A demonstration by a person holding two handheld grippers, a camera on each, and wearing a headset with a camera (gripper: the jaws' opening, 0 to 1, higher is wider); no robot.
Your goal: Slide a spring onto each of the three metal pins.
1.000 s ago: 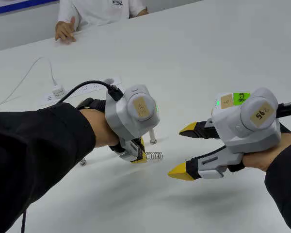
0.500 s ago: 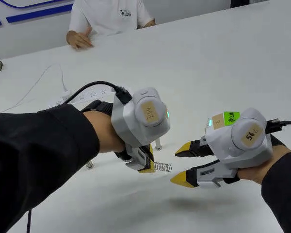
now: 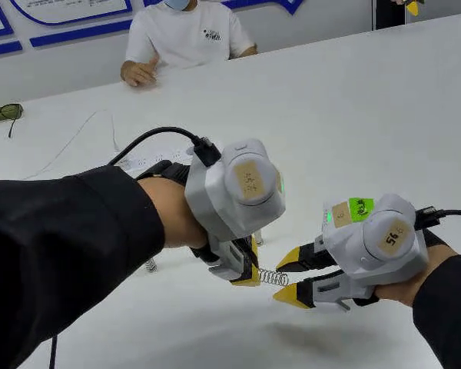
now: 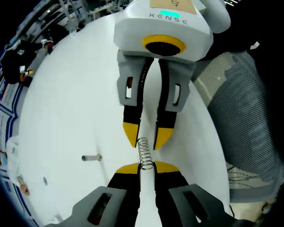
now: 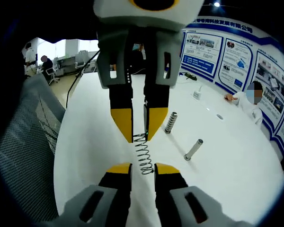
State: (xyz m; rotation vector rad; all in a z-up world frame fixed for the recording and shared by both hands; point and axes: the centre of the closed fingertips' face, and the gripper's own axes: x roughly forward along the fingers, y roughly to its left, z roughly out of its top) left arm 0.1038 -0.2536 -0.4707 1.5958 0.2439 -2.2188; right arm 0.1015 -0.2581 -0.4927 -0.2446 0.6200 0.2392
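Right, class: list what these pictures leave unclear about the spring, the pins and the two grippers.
Head view: the left gripper hides most of the short steel pin behind it.
Head view: the black-sleeved arm covers the top of the spring-wrapped pin.
Right gripper view: a small grey speck on the white table is too small to call a third pin.
Gripper views: whether the right gripper touches the thin silver coil spring is unclear.

A broad white table (image 3: 353,115) carries dark-rimmed glasses (image 3: 1,115) near its far left edge and what looks like a white power strip (image 3: 138,163) trailing a thin pale cord (image 3: 71,141). A person in a white T-shirt (image 3: 188,34) sits at the far side. Blue-bordered wall posters (image 5: 210,54) and a grey mesh chair back (image 4: 246,118) stand nearby.
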